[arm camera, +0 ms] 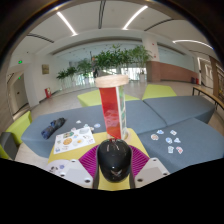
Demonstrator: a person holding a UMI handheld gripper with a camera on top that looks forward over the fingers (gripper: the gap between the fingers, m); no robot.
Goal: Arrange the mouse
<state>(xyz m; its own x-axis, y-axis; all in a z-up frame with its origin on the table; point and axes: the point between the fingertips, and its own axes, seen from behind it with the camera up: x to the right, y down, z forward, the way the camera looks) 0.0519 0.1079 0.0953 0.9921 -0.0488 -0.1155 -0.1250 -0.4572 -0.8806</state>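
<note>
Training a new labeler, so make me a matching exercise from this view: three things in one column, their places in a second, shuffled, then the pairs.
Things:
1. mouse
2. tall cup
3. game controller

Places:
A. off to the left on the table
B. between the fingers of the claw
C. just beyond the mouse, upright

Pairs: 1-B, 2-C, 3-A

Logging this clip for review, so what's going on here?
A person's handheld gripper has a black mouse between its jaws, over a yellow mat on a grey table. The pink pads flank the mouse closely, but whether they press on it is unclear. Just beyond stands a tall red-filled clear cylinder. Small cards and a dark object lie to either side.
</note>
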